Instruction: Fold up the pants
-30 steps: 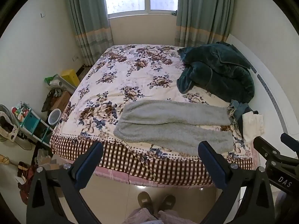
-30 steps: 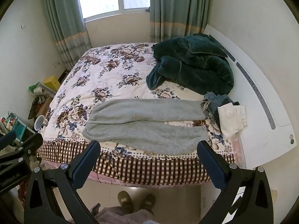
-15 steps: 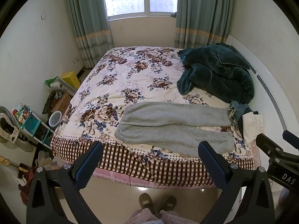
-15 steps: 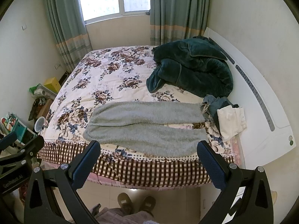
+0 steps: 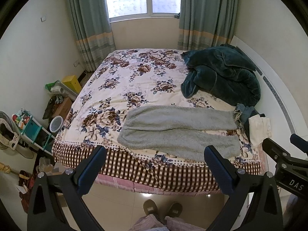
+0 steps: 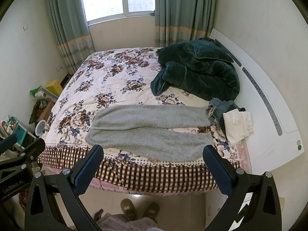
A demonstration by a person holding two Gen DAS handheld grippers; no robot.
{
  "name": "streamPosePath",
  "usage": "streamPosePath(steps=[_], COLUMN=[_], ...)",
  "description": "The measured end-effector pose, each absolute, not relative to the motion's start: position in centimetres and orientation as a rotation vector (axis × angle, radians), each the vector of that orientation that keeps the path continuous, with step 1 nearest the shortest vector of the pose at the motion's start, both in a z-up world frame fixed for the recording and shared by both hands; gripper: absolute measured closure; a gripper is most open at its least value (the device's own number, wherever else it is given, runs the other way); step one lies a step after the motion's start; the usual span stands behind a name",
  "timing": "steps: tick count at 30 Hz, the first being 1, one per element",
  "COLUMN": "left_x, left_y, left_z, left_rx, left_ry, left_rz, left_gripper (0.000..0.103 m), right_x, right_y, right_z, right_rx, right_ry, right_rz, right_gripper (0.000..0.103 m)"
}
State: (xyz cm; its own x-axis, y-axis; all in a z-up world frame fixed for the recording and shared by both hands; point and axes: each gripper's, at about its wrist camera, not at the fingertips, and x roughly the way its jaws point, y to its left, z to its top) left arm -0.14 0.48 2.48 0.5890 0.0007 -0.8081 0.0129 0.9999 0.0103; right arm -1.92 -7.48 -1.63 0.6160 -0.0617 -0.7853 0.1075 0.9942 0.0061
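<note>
Grey fleece pants (image 5: 179, 132) (image 6: 152, 130) lie flat across the near part of the bed, waistband to the left, both legs stretched to the right and a little apart at the cuffs. My left gripper (image 5: 154, 165) is open and held well back from the bed, over the floor. My right gripper (image 6: 152, 163) is open too, at a similar distance, with nothing between its fingers. Each gripper shows at the edge of the other's view. The pants are untouched.
The bed (image 5: 134, 88) has a floral cover with a checked border. A dark green blanket (image 5: 221, 73) is heaped at the right, with small folded clothes (image 5: 258, 125) beside the pants' cuffs. Boxes and shelves (image 5: 28, 127) crowd the floor at left. The person's slippers (image 5: 163, 209) stand on the tiles.
Both views have drifted slightly up and back from the bed. The pants have not moved and both grippers stay open.
</note>
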Motion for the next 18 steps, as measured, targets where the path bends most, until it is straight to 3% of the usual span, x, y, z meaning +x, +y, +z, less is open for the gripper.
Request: streamPosePath(steps=[18], left_x=[-0.2], left_y=[0.1], left_z=[2.3], left_rx=[0.015], left_ry=[0.955], left_rz=[-0.014], left_gripper=[0.0], right_x=[-2.7], right_y=[-8.1], right_z=[-2.7], right_rx=[0.058], right_ry=[0.914], right_rz=[-0.096], right_gripper=[0.0])
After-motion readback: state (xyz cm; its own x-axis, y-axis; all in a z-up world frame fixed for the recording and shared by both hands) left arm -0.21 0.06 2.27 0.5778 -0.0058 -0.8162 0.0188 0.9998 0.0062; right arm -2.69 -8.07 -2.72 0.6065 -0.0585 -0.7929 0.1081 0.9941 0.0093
